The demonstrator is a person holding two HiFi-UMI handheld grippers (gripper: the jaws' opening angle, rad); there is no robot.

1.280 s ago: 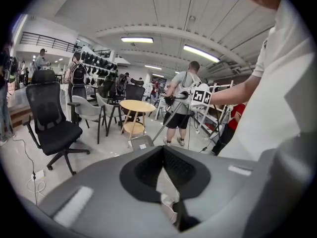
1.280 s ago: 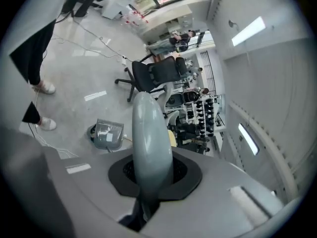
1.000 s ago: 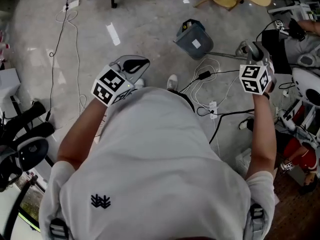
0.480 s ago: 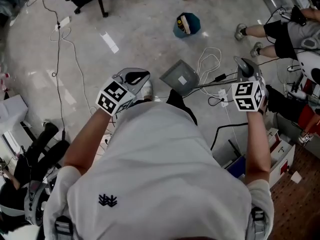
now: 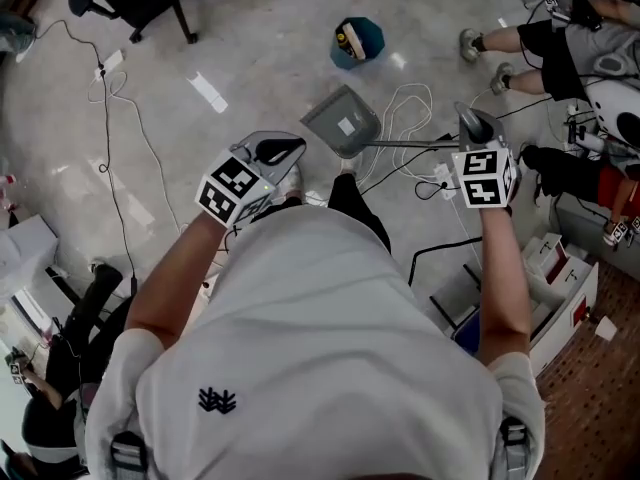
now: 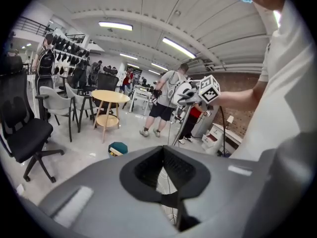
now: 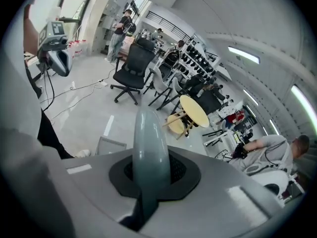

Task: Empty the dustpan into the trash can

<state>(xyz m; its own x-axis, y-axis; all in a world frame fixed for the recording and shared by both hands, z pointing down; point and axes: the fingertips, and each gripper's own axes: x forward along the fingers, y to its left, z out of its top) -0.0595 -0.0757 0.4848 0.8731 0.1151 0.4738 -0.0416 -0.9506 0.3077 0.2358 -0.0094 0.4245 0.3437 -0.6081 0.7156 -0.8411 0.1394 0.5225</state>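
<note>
- Dustpan [image 5: 343, 123]: grey, short of the teal trash can [image 5: 358, 43] and apart from it, but nearer than half a second ago.
- Right gripper [image 5: 476, 133]: jaws clamped on the grip of the dustpan's long handle [image 5: 415, 144].
- Left gripper [image 5: 270, 155]: jaws pressed together, nothing between them.
- Whether the pan touches the floor [image 5: 250, 38] is unclear, and its contents cannot be made out.

Both arms are held out ahead of the torso [image 5: 320, 348], elbows bent. The left gripper [image 5: 275, 152] is carried to its left, jaws pressed together on nothing. The right gripper [image 5: 476, 133], to its right, is clamped round the dustpan handle [image 7: 147, 148].
</note>
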